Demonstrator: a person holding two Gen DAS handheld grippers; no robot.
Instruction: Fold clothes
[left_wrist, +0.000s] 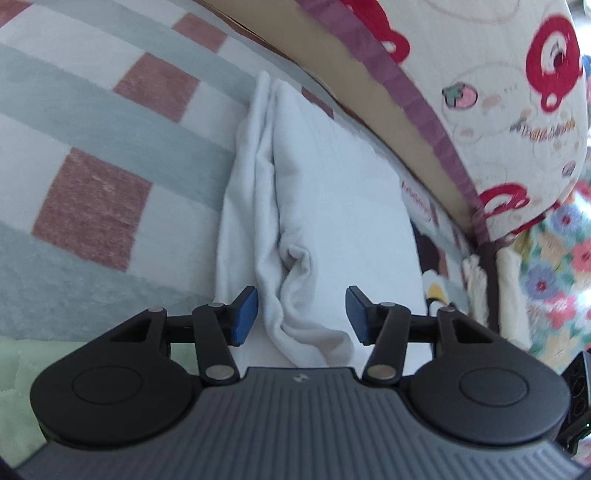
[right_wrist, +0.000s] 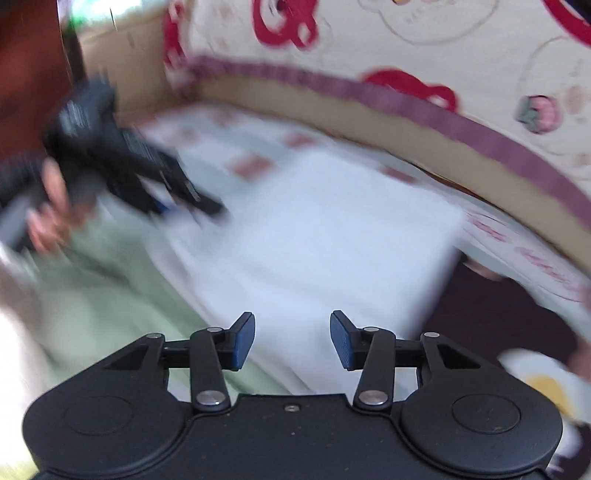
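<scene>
A white garment (left_wrist: 314, 206) lies folded into a long strip on a checked blanket (left_wrist: 92, 155), with a bunched ridge of cloth running down its middle. My left gripper (left_wrist: 302, 316) is open, and that ridge lies between its blue pads (left_wrist: 245, 314) without being pinched. In the blurred right wrist view the same white garment (right_wrist: 317, 229) shows as a flat rectangle. My right gripper (right_wrist: 292, 341) hangs open above its near edge with nothing between the fingers. The left gripper (right_wrist: 125, 162) appears there at the garment's far left, held by a hand (right_wrist: 51, 218).
A cream cushion (left_wrist: 498, 103) with red prints and a purple border rises behind the garment. Floral fabric (left_wrist: 554, 258) lies at the right. A pale green sheet (right_wrist: 110, 295) covers the near left. A dark printed cloth (right_wrist: 498, 314) lies right of the garment.
</scene>
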